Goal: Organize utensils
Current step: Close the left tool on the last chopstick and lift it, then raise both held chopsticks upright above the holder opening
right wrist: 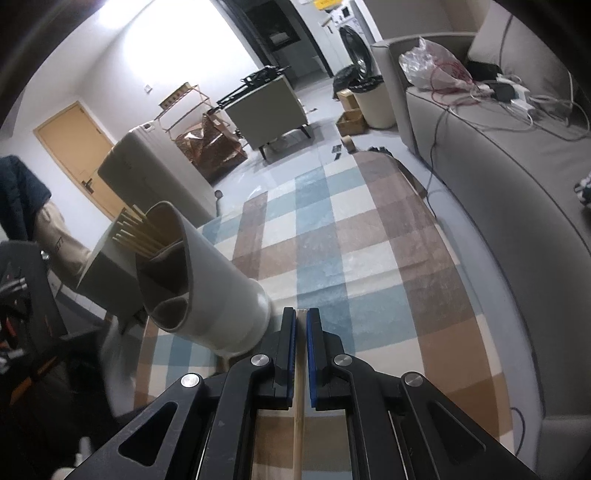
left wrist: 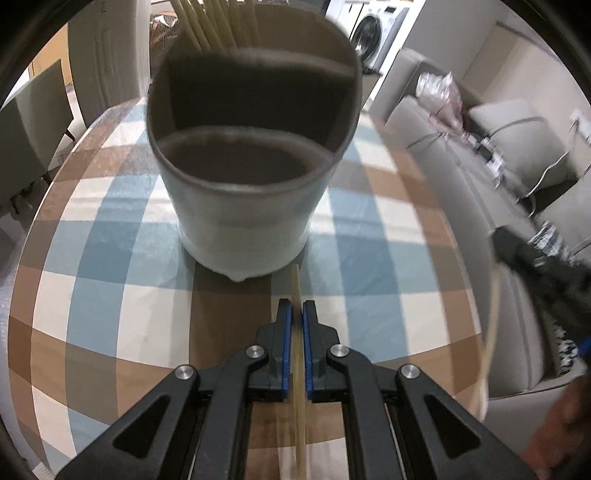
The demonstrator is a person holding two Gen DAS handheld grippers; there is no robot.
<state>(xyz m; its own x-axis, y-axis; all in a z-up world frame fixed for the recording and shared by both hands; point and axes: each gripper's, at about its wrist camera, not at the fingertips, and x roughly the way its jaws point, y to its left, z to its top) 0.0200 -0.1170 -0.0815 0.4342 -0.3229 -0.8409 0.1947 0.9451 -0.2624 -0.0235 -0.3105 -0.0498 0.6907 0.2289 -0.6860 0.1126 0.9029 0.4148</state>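
The left tongs (left wrist: pixel 297 312) are closed on a single pale chopstick (left wrist: pixel 298 369) that runs lengthwise between the blue pads (left wrist: pixel 283 354), its tip poking out just past them toward the foot of the utensil holder (left wrist: pixel 243 206). The holder is a pale grey divided cup standing upright on the checked table (left wrist: pixel 110 258); a bundle of chopsticks (left wrist: pixel 210 22) stands in its far compartment, while the two nearer compartments look dark and bare. The right tongs (right wrist: pixel 301 319) are likewise closed on another chopstick (right wrist: pixel 299 398), its flat end showing between the pads just beside the holder's base. In the left wrist view the right tongs appear at the right edge, blurred, with their chopstick hanging below.
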